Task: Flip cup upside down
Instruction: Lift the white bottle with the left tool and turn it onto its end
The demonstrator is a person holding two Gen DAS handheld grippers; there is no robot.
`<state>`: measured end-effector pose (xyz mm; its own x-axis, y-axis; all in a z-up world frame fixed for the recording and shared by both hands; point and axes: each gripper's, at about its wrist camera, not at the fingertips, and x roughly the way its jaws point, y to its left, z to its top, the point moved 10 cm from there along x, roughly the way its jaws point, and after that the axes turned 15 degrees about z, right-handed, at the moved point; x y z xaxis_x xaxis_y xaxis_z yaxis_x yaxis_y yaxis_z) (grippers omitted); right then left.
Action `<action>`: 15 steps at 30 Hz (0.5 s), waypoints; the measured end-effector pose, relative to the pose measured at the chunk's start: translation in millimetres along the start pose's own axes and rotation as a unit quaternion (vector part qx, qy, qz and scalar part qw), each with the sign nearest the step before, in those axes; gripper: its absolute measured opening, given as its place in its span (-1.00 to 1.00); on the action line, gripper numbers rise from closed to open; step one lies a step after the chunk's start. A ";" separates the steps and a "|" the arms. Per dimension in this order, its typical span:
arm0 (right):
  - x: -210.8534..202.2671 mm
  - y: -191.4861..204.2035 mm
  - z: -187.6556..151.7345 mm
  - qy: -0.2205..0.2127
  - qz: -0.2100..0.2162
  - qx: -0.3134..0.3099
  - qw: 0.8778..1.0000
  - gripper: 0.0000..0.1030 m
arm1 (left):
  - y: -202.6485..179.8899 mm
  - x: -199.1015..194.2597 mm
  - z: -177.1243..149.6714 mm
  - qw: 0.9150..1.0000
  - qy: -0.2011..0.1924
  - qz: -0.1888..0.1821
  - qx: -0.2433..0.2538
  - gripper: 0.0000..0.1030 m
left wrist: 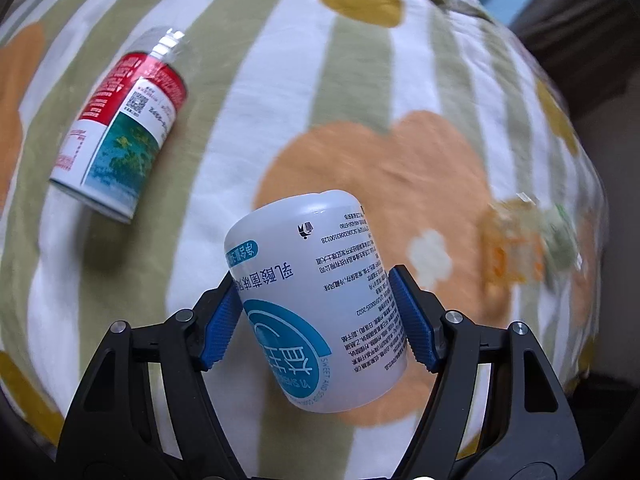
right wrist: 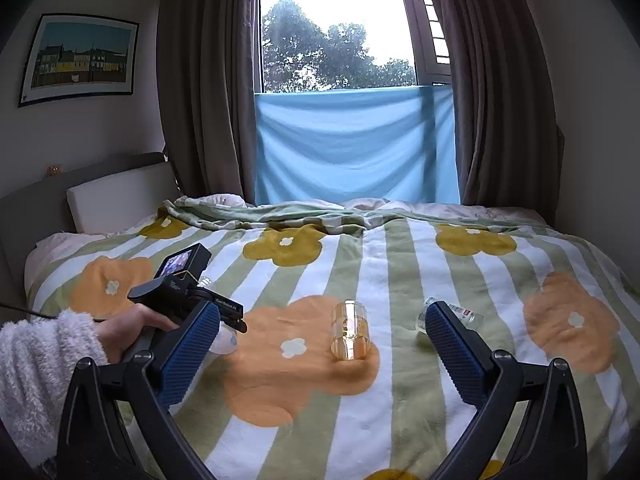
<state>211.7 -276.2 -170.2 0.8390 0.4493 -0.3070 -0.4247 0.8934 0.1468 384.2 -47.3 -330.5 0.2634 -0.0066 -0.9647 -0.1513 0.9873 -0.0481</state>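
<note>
My left gripper (left wrist: 314, 280) is shut on a white plastic cup (left wrist: 320, 300) with a blue label, its blue pads (left wrist: 412, 320) pressing both sides. The cup hangs tilted above the bedspread, with its print upside down and its rounded closed end pointing away from the camera. In the right wrist view a hand in a fluffy white sleeve (right wrist: 44, 364) holds the left gripper (right wrist: 180, 292) at the left, and a bit of the white cup (right wrist: 226, 342) shows beneath it. My right gripper (right wrist: 322, 308) hovers open over the bed with nothing between its fingers.
A red, white and teal printed cup (left wrist: 120, 128) lies on its side on the striped flower bedspread (right wrist: 400, 380). A clear yellowish glass (right wrist: 350, 330) stands mid-bed and a small clear jar (right wrist: 450, 314) lies to its right. Headboard left, curtains and window behind.
</note>
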 end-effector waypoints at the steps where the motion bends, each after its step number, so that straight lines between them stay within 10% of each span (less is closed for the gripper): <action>1: -3.2 1.2 1.4 -0.002 0.000 0.001 1.000 1.00 | -7.0 -9.3 -8.3 1.000 -0.004 -0.005 0.014 0.34; 15: -49.8 -1.6 -4.4 -0.001 -0.021 0.009 1.000 1.00 | -83.2 -19.0 -134.9 0.988 0.021 -0.018 0.150 0.34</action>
<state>169.1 -300.0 -159.3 0.8569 0.4106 -0.3118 -0.3821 0.9118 0.1507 263.2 -150.7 -343.0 0.2228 -0.0432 -0.9739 0.1492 0.9888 -0.0097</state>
